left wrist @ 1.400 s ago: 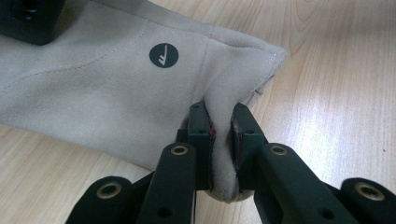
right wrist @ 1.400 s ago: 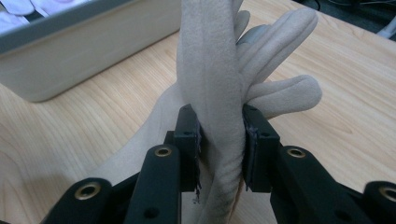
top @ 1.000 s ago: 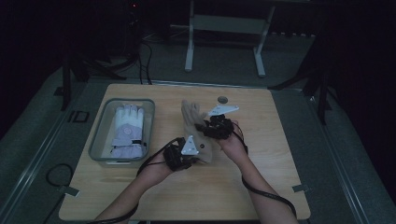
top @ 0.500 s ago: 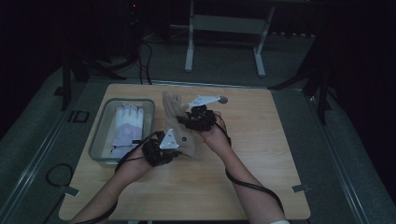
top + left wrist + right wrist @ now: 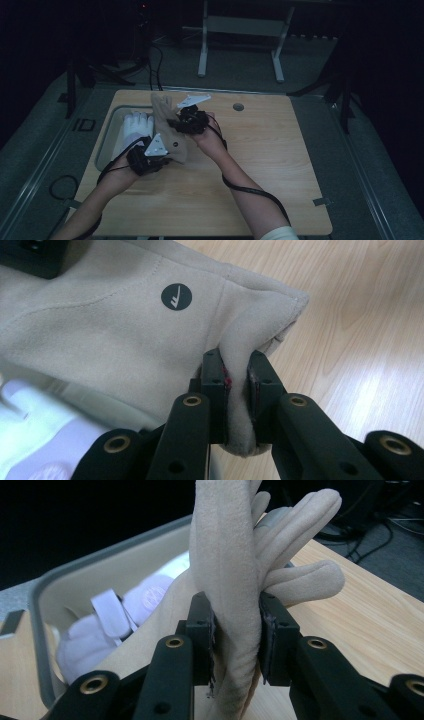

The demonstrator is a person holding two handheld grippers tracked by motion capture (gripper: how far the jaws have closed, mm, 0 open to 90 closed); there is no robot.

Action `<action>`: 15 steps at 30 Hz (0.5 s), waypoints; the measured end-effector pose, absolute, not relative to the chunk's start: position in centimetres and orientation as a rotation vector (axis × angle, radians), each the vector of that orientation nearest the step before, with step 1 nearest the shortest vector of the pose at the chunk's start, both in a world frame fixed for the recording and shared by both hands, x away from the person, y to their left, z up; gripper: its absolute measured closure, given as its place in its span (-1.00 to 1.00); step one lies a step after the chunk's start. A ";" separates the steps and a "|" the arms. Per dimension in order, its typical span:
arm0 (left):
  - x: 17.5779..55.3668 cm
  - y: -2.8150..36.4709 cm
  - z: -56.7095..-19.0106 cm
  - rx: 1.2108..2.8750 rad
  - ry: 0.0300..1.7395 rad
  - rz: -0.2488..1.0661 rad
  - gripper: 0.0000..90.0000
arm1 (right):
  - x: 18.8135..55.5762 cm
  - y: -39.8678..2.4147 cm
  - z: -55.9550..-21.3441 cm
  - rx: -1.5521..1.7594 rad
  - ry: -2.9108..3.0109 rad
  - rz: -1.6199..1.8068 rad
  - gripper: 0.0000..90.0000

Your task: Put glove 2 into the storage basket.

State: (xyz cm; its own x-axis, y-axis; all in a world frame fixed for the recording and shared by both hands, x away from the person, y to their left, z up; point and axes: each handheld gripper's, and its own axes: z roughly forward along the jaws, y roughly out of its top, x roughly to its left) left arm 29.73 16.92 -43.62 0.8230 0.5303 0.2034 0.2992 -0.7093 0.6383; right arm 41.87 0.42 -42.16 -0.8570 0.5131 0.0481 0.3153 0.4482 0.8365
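High view: the left gripper (image 5: pixel 159 156) and right gripper (image 5: pixel 176 121) each pinch the tan glove (image 5: pixel 170 131), holding it above the table (image 5: pixel 280 165) at the bin's (image 5: pixel 106 145) near edge. A white glove (image 5: pixel 134 129) already lies in the bin. Judging by this, the tan glove is lifted and nearly there, with lowering and release left.

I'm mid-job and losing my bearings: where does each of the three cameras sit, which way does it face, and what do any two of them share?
High view: above the person's side, looking forward and down on the table; both forearms, left gripper, right gripper.
Left gripper view: on the left gripper, facing the beige glove its jaws pinch.
Right gripper view: on the right gripper, facing the grey bin past the glove's fingers.
Shared: all three show the beige glove and the white glove.
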 end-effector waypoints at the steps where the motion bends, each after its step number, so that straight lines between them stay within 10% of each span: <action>1: 29.7 17.3 -43.6 2.394 0.615 0.507 0.81 | 41.9 0.9 -42.1 0.713 2.489 1.361 0.58; 15: 28.8 23.3 -43.9 2.373 0.745 0.527 0.81 | 42.1 7.7 -42.1 0.648 2.533 1.397 0.58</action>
